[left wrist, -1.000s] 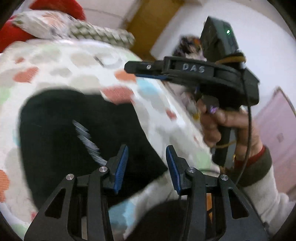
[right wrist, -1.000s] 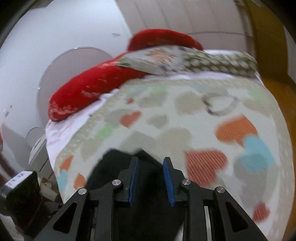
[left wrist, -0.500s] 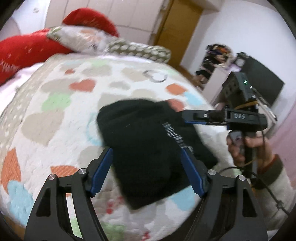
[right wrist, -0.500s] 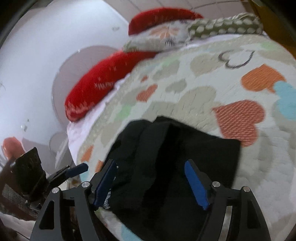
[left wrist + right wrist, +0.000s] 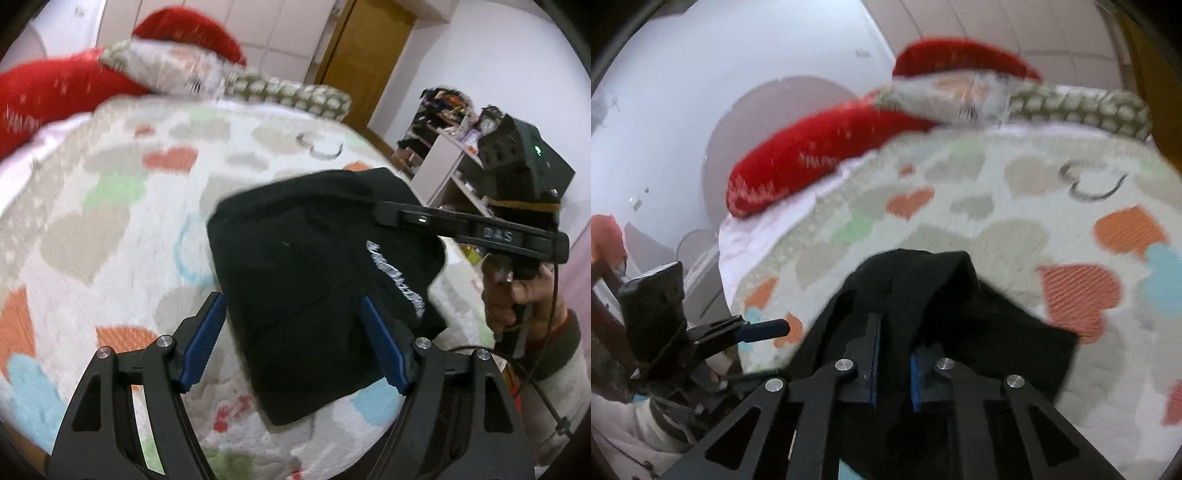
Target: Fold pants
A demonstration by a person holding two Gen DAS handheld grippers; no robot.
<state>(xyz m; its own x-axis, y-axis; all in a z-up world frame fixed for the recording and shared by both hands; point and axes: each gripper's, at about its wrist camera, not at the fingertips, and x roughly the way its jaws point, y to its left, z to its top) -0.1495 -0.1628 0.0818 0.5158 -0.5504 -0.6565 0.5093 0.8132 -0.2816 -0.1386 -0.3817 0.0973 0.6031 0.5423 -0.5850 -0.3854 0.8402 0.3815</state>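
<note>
Black pants (image 5: 314, 280), folded into a compact bundle with white lettering, lie on the heart-patterned bedspread (image 5: 110, 229). My left gripper (image 5: 295, 343) is open and hovers above the near part of the bundle, holding nothing. My right gripper (image 5: 892, 362) has its jaws nearly together with black fabric of the pants (image 5: 923, 288) between and around them; an edge looks lifted. In the left wrist view the right gripper (image 5: 384, 218) reaches in from the right over the bundle's far edge.
Red pillows (image 5: 55, 92) and patterned cushions (image 5: 288, 96) lie at the bed's head. A wooden door (image 5: 354, 59) and cluttered shelves (image 5: 443, 122) stand beyond the bed's right side. The bed edge runs just below the pants.
The right gripper, wide open half a second ago, has closed on the pants fabric. The left gripper opened from a narrower gap a second ago and stays open above the bundle.
</note>
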